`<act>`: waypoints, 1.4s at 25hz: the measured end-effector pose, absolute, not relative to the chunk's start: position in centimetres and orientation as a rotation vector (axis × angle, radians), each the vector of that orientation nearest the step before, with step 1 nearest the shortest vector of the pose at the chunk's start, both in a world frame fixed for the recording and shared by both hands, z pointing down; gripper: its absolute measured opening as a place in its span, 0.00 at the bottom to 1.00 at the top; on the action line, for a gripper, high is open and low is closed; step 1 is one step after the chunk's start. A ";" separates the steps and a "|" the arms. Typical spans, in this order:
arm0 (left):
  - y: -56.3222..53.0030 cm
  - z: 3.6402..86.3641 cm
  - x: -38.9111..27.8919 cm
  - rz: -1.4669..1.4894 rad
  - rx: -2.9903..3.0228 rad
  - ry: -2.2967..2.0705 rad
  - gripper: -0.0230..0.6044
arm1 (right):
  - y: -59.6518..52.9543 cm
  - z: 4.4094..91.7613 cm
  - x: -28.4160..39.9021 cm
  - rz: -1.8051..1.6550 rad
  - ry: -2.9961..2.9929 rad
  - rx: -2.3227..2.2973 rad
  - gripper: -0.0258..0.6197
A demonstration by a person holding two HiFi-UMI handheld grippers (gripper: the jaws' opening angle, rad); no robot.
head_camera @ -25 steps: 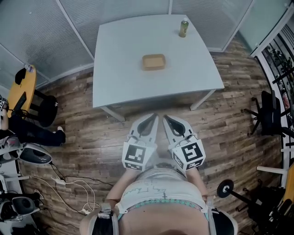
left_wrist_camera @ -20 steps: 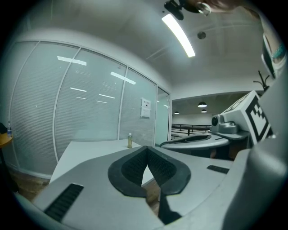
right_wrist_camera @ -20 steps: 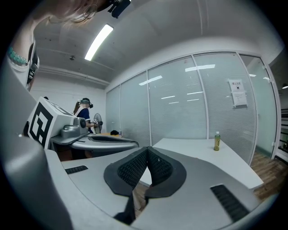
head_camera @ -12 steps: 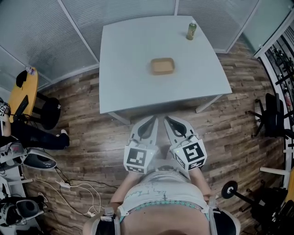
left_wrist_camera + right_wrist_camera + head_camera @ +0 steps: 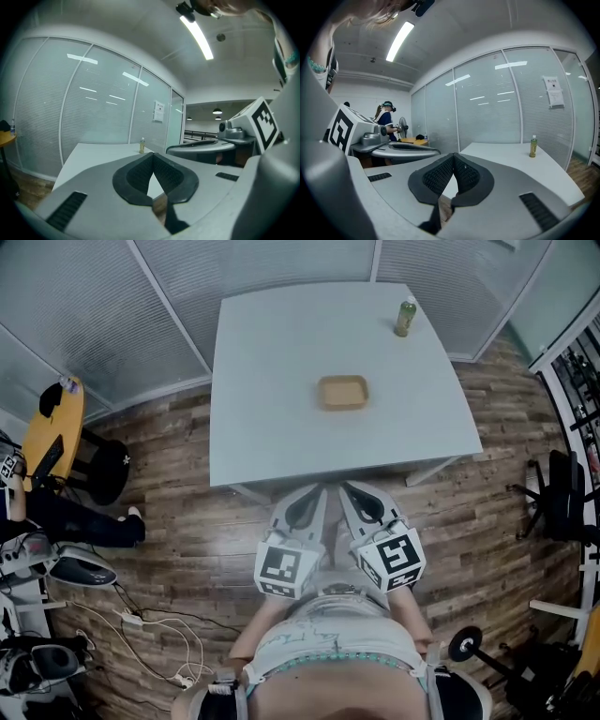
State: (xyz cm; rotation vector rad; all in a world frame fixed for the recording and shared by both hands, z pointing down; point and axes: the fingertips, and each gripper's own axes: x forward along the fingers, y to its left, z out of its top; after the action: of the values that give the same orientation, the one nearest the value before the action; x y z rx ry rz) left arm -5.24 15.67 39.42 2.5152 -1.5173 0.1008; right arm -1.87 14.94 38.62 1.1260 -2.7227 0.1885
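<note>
Left tongs (image 5: 311,497) and right tongs (image 5: 354,495) are side by side over the wood floor (image 5: 187,521), just short of the near edge of the desk (image 5: 272,371), with their tips aimed at it.

- **Left tongs:** in the left gripper view (image 5: 152,157) the pads are together at the tips with nothing between them. Only a sliver of desk and floor shows through the gap below the contact point.
- **Right tongs:** the right gripper view (image 5: 453,157) shows the same, pads together and empty.
- **Contact:** neither pair touches the desk or anything on it.
- **Tray:** a tan, shallow tray (image 5: 342,392) lies flat at about the middle of the desk, well apart from both tongs.
- **Bottle:** it (image 5: 405,317) stands upright near the desk's far right corner, apart from the tray. It also shows in both gripper views at the desk's far end (image 5: 142,146) (image 5: 532,146).
- **Surroundings:** a glass partition (image 5: 112,324) runs just behind the desk's far and left sides. A round yellow table (image 5: 54,423) stands off to the desk's left, well apart.
</note>
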 end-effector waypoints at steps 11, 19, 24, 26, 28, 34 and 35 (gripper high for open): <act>4.7 38.0 -3.5 0.132 2.532 -1.562 0.04 | 4.1 37.0 -0.9 0.162 -2.782 1.085 0.04; -1.5 37.0 -1.9 0.178 2.526 -1.627 0.04 | -2.2 36.5 1.0 0.165 -2.803 1.055 0.04; -4.4 37.2 -0.8 0.162 2.506 -1.633 0.04 | -5.1 36.6 2.2 0.165 -2.818 1.032 0.04; -5.3 37.4 -0.3 0.160 2.495 -1.643 0.04 | -6.1 36.7 2.7 0.162 -2.821 1.019 0.04; -6.1 37.7 0.0 0.158 2.482 -1.656 0.04 | -6.9 37.0 3.1 0.158 -2.825 0.999 0.04; -7.7 38.5 0.0 0.150 2.425 -1.692 0.04 | -8.7 38.0 3.3 0.160 -2.813 0.942 0.04; -7.8 38.6 -0.1 0.150 2.420 -1.691 0.04 | -8.8 38.1 3.3 0.164 -2.813 0.941 0.04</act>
State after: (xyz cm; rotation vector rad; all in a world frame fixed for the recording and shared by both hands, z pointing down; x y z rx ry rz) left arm -0.15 -7.82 38.62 2.4195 -1.6908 0.1505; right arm 3.26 -8.84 38.09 0.9415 -2.8134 0.1644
